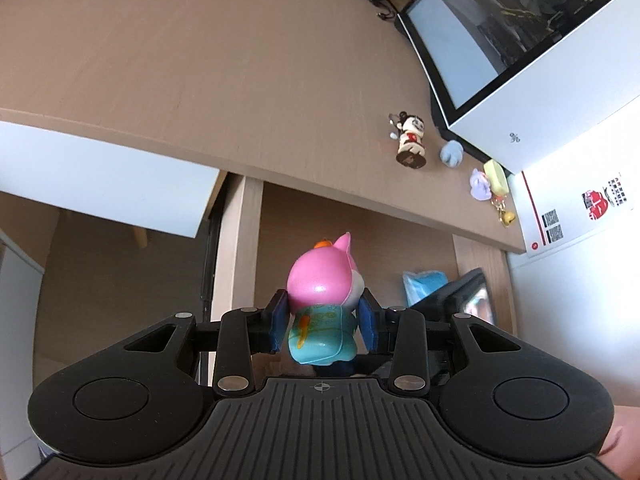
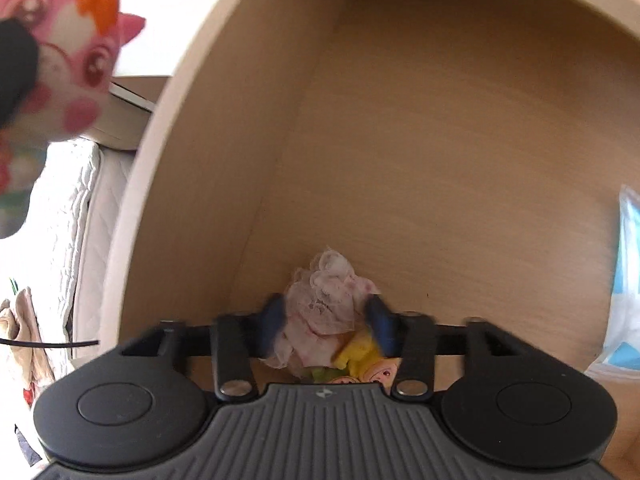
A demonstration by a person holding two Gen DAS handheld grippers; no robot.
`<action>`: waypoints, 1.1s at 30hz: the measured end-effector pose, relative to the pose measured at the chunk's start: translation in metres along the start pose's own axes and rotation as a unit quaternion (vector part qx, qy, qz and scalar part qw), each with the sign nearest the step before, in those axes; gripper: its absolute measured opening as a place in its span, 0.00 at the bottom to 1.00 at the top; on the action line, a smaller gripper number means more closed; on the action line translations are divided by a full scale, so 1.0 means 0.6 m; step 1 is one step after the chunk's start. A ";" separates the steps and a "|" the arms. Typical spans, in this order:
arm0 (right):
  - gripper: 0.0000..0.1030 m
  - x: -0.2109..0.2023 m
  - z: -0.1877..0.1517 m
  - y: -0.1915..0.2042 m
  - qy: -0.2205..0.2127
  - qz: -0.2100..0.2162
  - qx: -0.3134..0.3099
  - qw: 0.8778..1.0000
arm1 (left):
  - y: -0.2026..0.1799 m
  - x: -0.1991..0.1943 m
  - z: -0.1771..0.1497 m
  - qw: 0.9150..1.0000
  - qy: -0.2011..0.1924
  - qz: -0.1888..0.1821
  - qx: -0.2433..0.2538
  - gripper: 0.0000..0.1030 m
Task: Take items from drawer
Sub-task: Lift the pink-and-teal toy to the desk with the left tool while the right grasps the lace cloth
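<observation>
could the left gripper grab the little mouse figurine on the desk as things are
Probably not yet. The left gripper is already shut on a pink toy figure, so its jaws are full. The mouse figurine stands in the open on the desk, with nothing blocking the way.

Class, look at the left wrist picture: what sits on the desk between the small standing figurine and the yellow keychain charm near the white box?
In the left wrist view, two small soft toys: a blue one beside the figurine, then a lilac one touching the yellow charm.

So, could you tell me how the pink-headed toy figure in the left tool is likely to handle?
The pink-headed figure looks like glossy moulded plastic, so probably rigid, light and a little slippery. The left tool pinches its narrower teal body below a bulky head, so it may pivot. Set down, it could tip.
</observation>
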State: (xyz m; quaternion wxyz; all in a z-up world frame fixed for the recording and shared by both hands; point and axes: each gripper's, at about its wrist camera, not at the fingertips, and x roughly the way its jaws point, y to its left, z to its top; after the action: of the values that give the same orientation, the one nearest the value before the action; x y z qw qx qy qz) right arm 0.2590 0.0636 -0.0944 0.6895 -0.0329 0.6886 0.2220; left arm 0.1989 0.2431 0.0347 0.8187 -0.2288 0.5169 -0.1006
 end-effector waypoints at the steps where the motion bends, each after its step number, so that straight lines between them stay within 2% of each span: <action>1: 0.23 -0.003 -0.003 -0.002 -0.006 -0.007 0.003 1.000 | -0.001 0.002 -0.001 1.000 0.003 -0.001 0.002 0.39; 3: 0.18 -0.021 -0.011 -0.012 -0.025 -0.015 0.017 0.999 | -0.005 0.009 -0.003 1.000 0.010 -0.004 0.010 0.39; 8: 0.16 -0.109 -0.049 -0.068 -0.106 -0.027 0.081 0.991 | -0.022 0.041 -0.017 0.999 0.044 -0.013 0.018 0.39; 11: 0.16 -0.164 -0.079 -0.112 -0.148 -0.034 0.128 0.980 | -0.044 0.067 -0.025 0.997 0.074 -0.022 0.030 0.39; 15: 0.16 -0.230 -0.126 -0.148 -0.207 -0.069 0.163 0.962 | -0.093 0.092 -0.033 0.991 0.102 -0.040 0.081 0.39; 17: 0.16 -0.256 -0.144 -0.155 -0.231 -0.082 0.174 0.954 | -0.119 0.098 -0.028 0.988 0.103 -0.051 0.105 0.39; 19: 0.16 -0.276 -0.152 -0.182 -0.249 -0.088 0.187 0.946 | -0.144 0.098 -0.016 0.987 0.085 -0.058 0.124 0.39; 22: 0.16 -0.319 -0.177 -0.200 -0.267 -0.087 0.206 0.938 | -0.178 0.091 0.016 0.987 0.037 -0.067 0.142 0.39; 25: 0.16 -0.303 -0.173 -0.220 -0.279 -0.088 0.218 0.931 | -0.208 0.094 0.053 0.986 -0.019 -0.078 0.144 0.39; 29: 0.16 -0.313 -0.183 -0.230 -0.292 -0.083 0.229 0.925 | -0.253 0.125 0.091 0.980 -0.086 -0.051 0.173 0.40; 33: 0.16 -0.328 -0.192 -0.235 -0.305 -0.080 0.231 0.920 | -0.268 0.176 0.116 0.976 -0.113 -0.023 0.184 0.41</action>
State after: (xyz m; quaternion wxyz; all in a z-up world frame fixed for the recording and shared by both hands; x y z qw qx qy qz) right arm 0.2102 -0.1552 0.0527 0.8699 0.1415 0.4725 -0.0002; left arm 0.3195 0.0789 0.0520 0.8974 -0.0961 0.3884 -0.1862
